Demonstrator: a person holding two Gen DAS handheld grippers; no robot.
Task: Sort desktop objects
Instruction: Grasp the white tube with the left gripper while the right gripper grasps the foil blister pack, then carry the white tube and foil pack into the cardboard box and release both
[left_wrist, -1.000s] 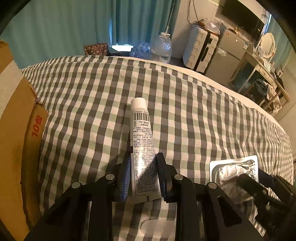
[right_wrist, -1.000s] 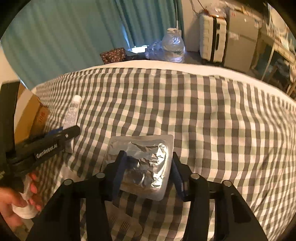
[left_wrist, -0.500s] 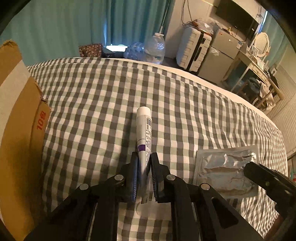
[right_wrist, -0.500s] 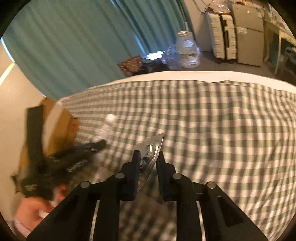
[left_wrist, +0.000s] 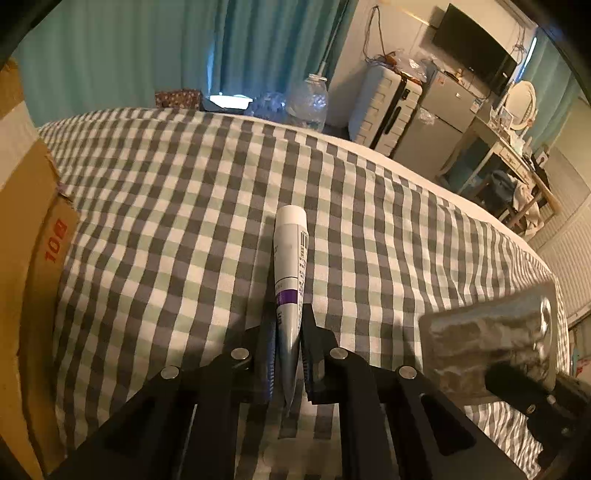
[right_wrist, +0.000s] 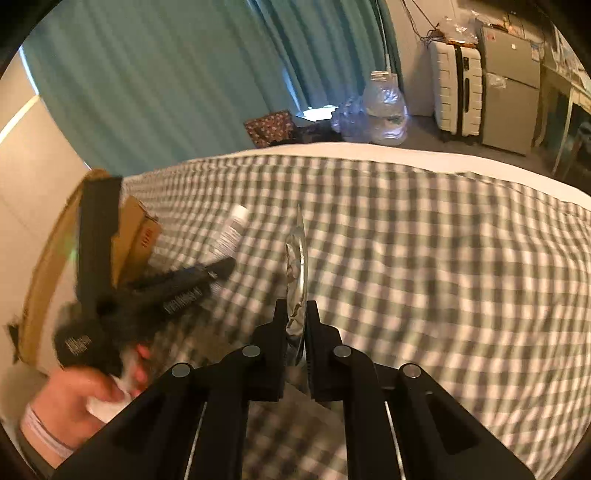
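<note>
Your left tongs (left_wrist: 288, 343) are clamped on the white tube (left_wrist: 290, 258); your right tongs (right_wrist: 295, 328) grip the foil blister pack (right_wrist: 297, 266) edge-on, above the checked bed (left_wrist: 166, 221).

**A:** How did the left tongs (left_wrist: 288, 343) stand?

**B:** They pointed steeply down, their two black fingers (left_wrist: 317, 347) drawn in against the flattened tail of a white squeeze tube with a purple band (left_wrist: 290, 258), which stuck out forward between them.

**A:** And the right tongs (right_wrist: 295, 325)?

**B:** Also angled down, with their jaws pressed on a silver foil blister pack (right_wrist: 297, 273) that stood edge-on between the pads.

**A:** Was the person visible?

**B:** Only from the right wrist view: a hand (right_wrist: 79, 391) wrapped around the left tool's white grip at lower left, blurred, with a pale striped cuff (right_wrist: 40, 430) at the wrist.
</note>
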